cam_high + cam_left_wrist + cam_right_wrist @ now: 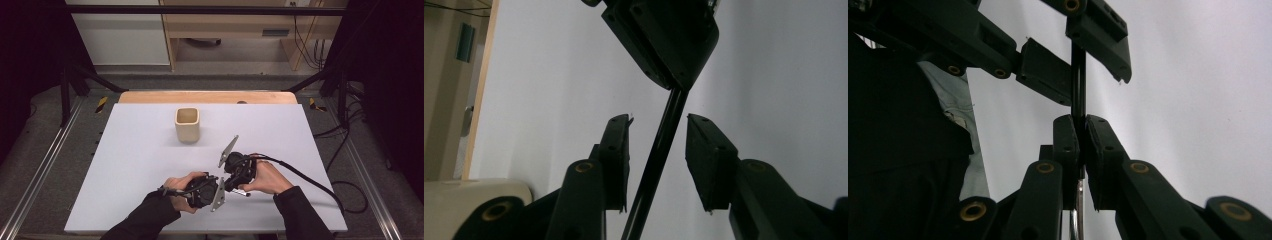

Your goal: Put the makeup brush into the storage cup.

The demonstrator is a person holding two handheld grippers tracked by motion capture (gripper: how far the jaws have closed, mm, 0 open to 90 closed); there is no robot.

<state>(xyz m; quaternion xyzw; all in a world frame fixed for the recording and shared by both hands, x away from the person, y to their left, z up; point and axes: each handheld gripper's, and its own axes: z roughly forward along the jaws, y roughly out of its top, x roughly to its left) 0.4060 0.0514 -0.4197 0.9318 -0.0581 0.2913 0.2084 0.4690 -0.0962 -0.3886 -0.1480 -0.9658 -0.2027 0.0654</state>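
High view: we see both grippers near the front edge of the white table [150,150], jaws facing each other. Right gripper [1079,131] is clamped on a thin black rod [1078,85]; left gripper [657,150] is spread, its jaws either side of that rod, not touching (no readable writing anywhere). Beige cup [187,124] stands well apart, toward the far edge, with bare table around it.

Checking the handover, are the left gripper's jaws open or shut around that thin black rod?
Open: in the left gripper view the left gripper shows gaps either side of the rod.
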